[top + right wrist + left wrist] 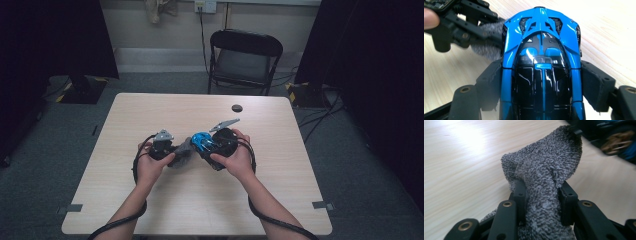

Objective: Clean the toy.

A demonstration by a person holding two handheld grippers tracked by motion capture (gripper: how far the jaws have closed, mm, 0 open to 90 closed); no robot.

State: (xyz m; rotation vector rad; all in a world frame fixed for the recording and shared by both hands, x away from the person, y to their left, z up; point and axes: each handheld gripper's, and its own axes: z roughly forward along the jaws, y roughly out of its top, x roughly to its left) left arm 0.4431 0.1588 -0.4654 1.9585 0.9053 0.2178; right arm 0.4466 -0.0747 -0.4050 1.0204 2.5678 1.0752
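Note:
In the high view both hands meet over the middle of the wooden table (200,200). My left gripper (172,151) is shut on a grey terry cloth (183,151); in the left gripper view its jaws (541,192) pinch the cloth (544,167), which bunches up beyond them. My right gripper (209,149) is shut on a shiny blue and black toy car (202,141). In the right gripper view the pads (596,85) press on both sides of the car (541,50). There the cloth (486,48) touches the car's left front corner, with the left gripper (461,27) behind it.
A small black round disc (237,108) lies near the table's far edge. A black folding chair (244,55) stands beyond the table, with cables on the floor at right. Dark curtains hang on both sides.

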